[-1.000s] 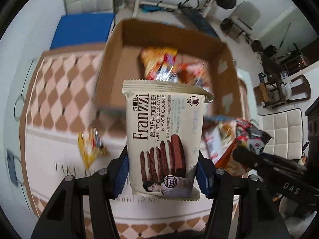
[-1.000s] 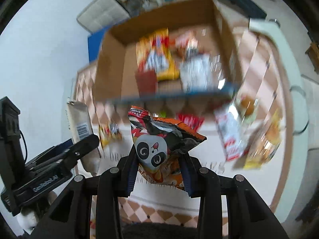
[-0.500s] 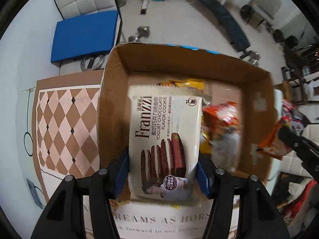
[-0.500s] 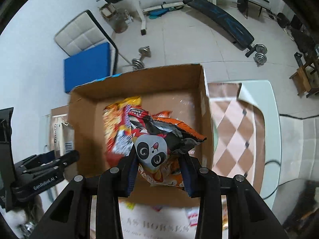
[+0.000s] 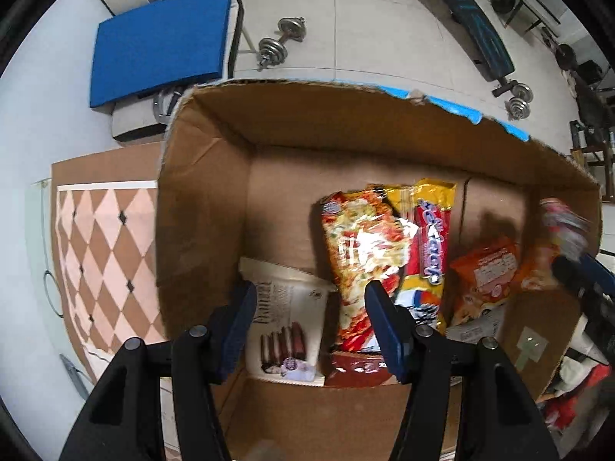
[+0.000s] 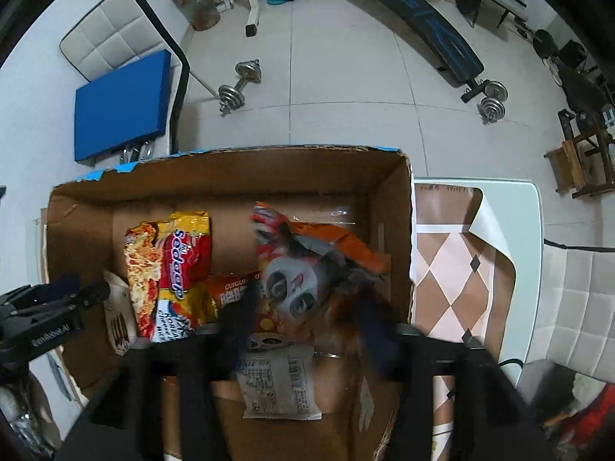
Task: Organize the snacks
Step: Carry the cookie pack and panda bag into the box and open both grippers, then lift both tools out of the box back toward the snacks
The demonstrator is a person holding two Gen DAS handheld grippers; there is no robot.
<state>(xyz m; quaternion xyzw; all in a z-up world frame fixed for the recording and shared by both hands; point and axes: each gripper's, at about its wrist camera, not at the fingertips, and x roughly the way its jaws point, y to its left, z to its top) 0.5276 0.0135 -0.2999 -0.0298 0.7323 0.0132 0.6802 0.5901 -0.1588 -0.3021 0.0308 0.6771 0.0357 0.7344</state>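
Observation:
A cardboard box (image 5: 200, 199) stands open under both grippers and shows in the right wrist view too (image 6: 238, 176). My left gripper (image 5: 307, 307) is open above the box. The cream Franzzi cookie pack (image 5: 288, 330) lies loose on the box floor below it, at the left. My right gripper (image 6: 307, 315) is open and blurred. The orange panda snack bag (image 6: 303, 269) is loose just beyond its fingers, blurred, over the right side of the box. Red and yellow noodle packs (image 5: 369, 253) lie in the middle of the box (image 6: 169, 269).
An orange packet (image 5: 484, 276) and a clear labelled pack (image 6: 280, 388) also lie in the box. The checkered tablecloth (image 5: 103, 253) runs left of the box and right of it (image 6: 453, 269). Beyond the table is floor with dumbbells (image 6: 238, 88) and a blue-cushioned chair (image 5: 161, 42).
Both grippers moved forward over the box and opened. The Franzzi pack dropped from the left gripper onto the box floor. The panda bag left the right gripper and is falling or settling.

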